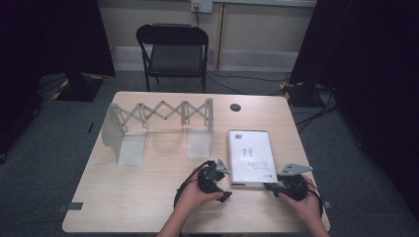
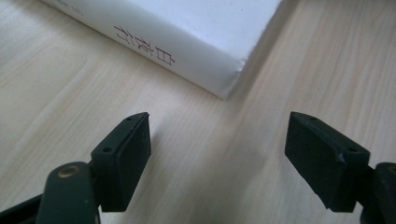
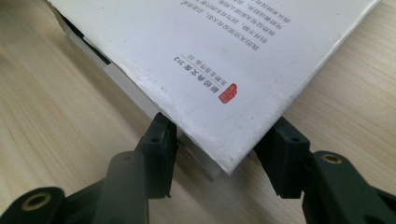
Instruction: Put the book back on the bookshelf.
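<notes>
At the front of the pale wooden desk [image 1: 148, 187] lies a flat white book [image 1: 251, 157] with a smooth cover. On its near corner, the right gripper [image 3: 223, 150] has its fingers [image 3: 159, 154] squeezing both sides, probably to lift it. Beside the book's spine, the left gripper [image 2: 219, 163] hangs wide open, holding nothing, ready to help.

A light wooden table [image 1: 148, 197] stands on a grey carpeted floor [image 1: 44, 163]. Behind it, a black folding chair [image 1: 173, 54] faces the table. The back wall [image 1: 257, 34] is beige with pale panels, and a socket [image 1: 201, 6] sits high on it with a cable hanging down. Black curtains [image 1: 49, 34] hang at both sides. Cables [image 1: 237, 81] trail across the floor near the wall.
</notes>
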Available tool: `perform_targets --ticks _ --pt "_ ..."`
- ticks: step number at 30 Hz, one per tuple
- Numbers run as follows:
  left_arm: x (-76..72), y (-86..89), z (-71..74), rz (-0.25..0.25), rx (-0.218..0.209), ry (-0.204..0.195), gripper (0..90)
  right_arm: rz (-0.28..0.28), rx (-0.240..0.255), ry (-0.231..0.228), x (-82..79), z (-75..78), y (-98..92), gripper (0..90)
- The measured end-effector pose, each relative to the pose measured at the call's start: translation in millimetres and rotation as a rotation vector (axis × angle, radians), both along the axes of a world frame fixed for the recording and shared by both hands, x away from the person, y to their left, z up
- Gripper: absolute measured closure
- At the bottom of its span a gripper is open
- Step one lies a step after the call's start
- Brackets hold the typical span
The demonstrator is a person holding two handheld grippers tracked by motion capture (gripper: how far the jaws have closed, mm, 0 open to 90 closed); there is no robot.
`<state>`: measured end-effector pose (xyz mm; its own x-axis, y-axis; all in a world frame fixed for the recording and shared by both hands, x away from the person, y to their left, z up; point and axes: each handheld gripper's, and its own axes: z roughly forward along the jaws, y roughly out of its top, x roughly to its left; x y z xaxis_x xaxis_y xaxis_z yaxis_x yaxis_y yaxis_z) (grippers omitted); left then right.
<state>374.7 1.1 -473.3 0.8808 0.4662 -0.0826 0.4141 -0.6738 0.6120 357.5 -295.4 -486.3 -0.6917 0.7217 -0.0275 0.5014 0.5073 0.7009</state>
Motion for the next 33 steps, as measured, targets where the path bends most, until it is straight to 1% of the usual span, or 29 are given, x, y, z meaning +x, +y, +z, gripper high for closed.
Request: perform_targets --ticks 3,5,7,8,9,10,13,14,16,17,18,21,24,25,27,28,29,30,31,32,33 --pt "2.0 -5.4 -1.8 0.002 -0.005 -0.004 24.1 -0.002 0.004 0.003 -0.1 0.7 -0.3 50.8" --pt "2.7 -10.1 -3.5 -0.014 -0.002 -0.008 24.3 -0.003 0.003 -0.002 -0.2 1.6 -0.4 50.9" --pt "3.2 -14.6 -4.8 -0.015 -0.003 -0.011 24.9 -0.002 0.010 -0.004 -0.2 2.5 -0.7 50.9" --pt "3.6 -16.1 -4.5 -0.023 0.001 -0.011 24.7 -0.002 0.013 -0.006 -0.3 3.3 -0.8 51.0" --pt "3.8 -17.6 -4.7 -0.026 -0.005 -0.010 24.9 -0.002 0.017 -0.007 -0.3 4.5 -1.2 51.0" --pt "4.1 -18.8 -4.4 -0.028 0.001 -0.011 24.8 -0.005 0.023 -0.010 -0.5 5.7 -1.3 51.0" --pt "4.9 -20.3 -4.0 -0.026 -0.001 -0.013 23.1 -0.007 0.031 -0.021 -1.3 8.3 -1.4 51.1" --pt "6.3 -21.0 -2.6 -0.016 0.004 -0.017 22.7 -0.008 0.031 -0.024 -1.4 8.5 -1.0 51.1" --pt "7.3 -21.8 -1.3 -0.009 -0.008 -0.017 21.2 -0.009 0.033 -0.028 -1.6 9.1 -1.0 51.2" --pt "7.5 -22.2 -0.1 -0.008 -0.002 -0.029 21.2 -0.009 0.038 -0.027 -1.6 9.6 -1.2 51.2" --pt "7.5 -23.0 1.1 -0.009 0.000 -0.036 21.0 -0.011 0.039 -0.027 -1.8 10.2 -1.0 51.3" --pt "7.7 -25.8 3.5 -0.016 -0.006 -0.027 19.7 -0.014 0.040 -0.029 -1.8 11.3 -0.9 51.3" --pt "8.1 -29.5 5.8 -0.028 0.013 -0.034 17.3 -0.015 0.044 -0.032 -1.8 11.9 -0.8 51.3" --pt "8.5 -30.3 7.0 -0.025 0.017 -0.044 17.4 -0.015 0.045 -0.033 -1.9 12.2 -0.9 51.3" --pt "9.8 -31.2 9.5 -0.025 0.004 -0.037 16.9 -0.014 0.046 -0.033 -1.9 12.9 -1.0 51.4" --pt "10.2 -32.1 10.3 -0.025 -0.003 -0.044 16.9 -0.016 0.047 -0.034 -1.9 13.1 -0.8 51.4" --pt "10.2 -33.2 11.8 -0.020 0.000 -0.049 16.8 -0.016 0.046 -0.034 -1.9 13.4 -0.8 51.3" --pt "11.3 -33.5 13.0 -0.032 0.003 -0.055 16.7 -0.015 0.047 -0.035 -1.8 13.7 -0.8 51.4" --pt "11.7 -34.2 14.0 -0.030 0.001 -0.052 16.7 -0.013 0.052 -0.037 -1.8 13.9 -1.2 51.4" --pt "12.2 -35.1 14.9 -0.027 -0.001 -0.055 16.6 -0.012 0.058 -0.038 -1.6 14.2 -1.6 51.5" --pt "12.8 -35.7 15.8 -0.034 0.004 -0.062 16.4 -0.011 0.062 -0.034 -1.5 14.6 -2.0 51.7"
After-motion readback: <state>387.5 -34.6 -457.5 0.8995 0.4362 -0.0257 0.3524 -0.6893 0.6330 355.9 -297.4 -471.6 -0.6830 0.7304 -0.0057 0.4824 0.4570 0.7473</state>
